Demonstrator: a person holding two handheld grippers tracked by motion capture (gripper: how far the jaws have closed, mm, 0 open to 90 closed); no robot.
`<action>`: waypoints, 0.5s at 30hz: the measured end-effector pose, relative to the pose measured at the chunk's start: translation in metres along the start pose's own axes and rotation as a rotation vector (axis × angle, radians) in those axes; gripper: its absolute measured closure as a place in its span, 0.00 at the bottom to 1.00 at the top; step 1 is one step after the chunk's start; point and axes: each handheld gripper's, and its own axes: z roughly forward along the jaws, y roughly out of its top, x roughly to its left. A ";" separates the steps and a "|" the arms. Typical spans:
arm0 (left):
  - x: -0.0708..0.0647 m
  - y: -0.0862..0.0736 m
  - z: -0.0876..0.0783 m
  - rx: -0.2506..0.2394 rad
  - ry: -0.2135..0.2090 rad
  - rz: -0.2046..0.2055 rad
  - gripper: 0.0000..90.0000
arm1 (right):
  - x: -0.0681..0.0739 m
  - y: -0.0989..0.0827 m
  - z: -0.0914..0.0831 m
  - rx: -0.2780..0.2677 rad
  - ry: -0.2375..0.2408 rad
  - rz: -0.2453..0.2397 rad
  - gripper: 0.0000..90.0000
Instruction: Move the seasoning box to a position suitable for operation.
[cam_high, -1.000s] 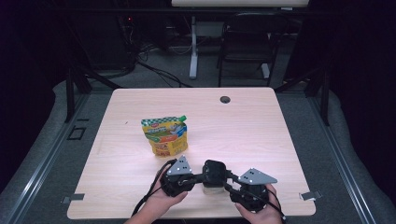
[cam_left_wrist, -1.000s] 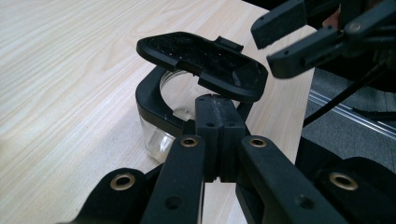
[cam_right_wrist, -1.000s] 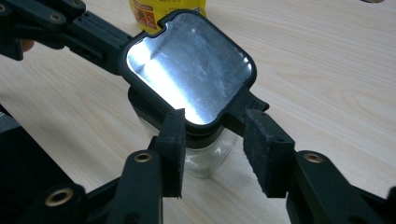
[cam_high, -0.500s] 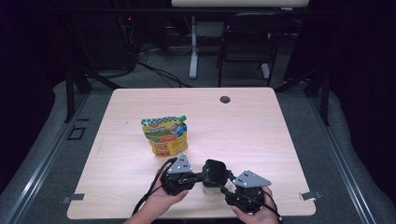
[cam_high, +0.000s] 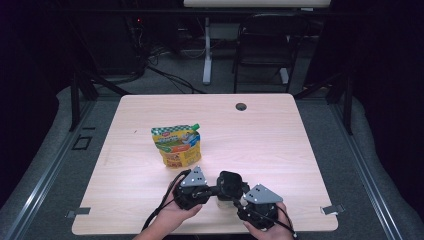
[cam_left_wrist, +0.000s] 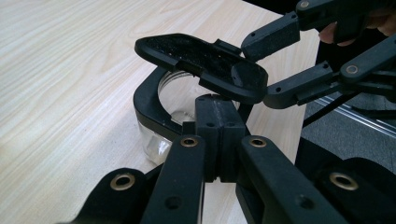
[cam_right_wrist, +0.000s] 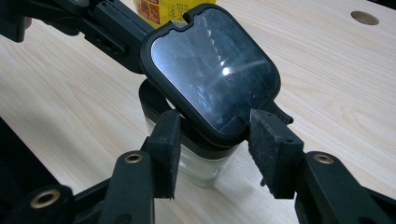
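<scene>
A glass jar (cam_right_wrist: 205, 163) with a black collar (cam_left_wrist: 149, 105) stands near the table's front edge. Its black-framed lid (cam_right_wrist: 212, 70) with a shiny panel hangs tilted above the jar's mouth (cam_left_wrist: 187, 93). My right gripper (cam_right_wrist: 222, 149) has the lid's near edge between its pads (cam_right_wrist: 275, 154); its jaws have just been closing and grip the lid (cam_left_wrist: 205, 60). My left gripper (cam_left_wrist: 219, 121) is shut, its joined pads resting against the collar. In the high view both grippers (cam_high: 212, 191) (cam_high: 236, 199) meet at the jar (cam_high: 229, 187).
A yellow and green snack pouch (cam_high: 177, 145) stands on the wooden table (cam_high: 280, 140) behind the left gripper. A round cable hole (cam_high: 241, 106) sits near the far edge. A chair and cables lie beyond the table.
My right gripper has edged slightly left toward the jar. The left gripper and the pouch have stayed put.
</scene>
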 end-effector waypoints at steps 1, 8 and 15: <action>0.000 0.000 0.000 0.002 0.000 0.000 1.00 | 0.001 0.000 0.001 -0.007 -0.001 0.000 0.60; 0.001 -0.004 0.004 0.008 -0.001 -0.006 1.00 | 0.001 0.000 0.000 -0.008 -0.001 -0.005 0.60; 0.002 -0.004 0.004 0.007 -0.003 -0.004 1.00 | 0.001 0.000 0.000 -0.015 0.001 -0.003 0.61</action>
